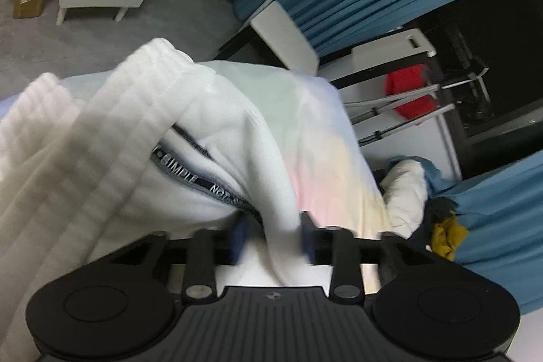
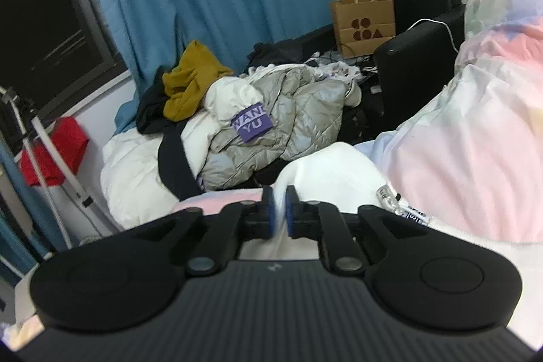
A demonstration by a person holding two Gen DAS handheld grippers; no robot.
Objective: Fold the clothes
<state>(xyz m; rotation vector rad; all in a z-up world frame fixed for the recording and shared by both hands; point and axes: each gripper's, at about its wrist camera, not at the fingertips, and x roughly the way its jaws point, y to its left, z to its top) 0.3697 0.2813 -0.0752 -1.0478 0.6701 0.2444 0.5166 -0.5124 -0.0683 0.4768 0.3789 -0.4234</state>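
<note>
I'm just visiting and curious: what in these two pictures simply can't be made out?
- Left wrist view: the printed tape inside the white garment is half covered by folds, so its wording is incomplete.
- Left wrist view: the left gripper is motion-blurred; any pinch on the cloth is unclear.
- Right wrist view: the small tag is too small to read.

L tongs (image 1: pixel 273 240) angled down, jaws parted w/ white cloth (image 1: pixel 190 124) loose between. R tongs (image 2: pixel 279 214) jaws narrow, pads pinching cloth fold.
</note>
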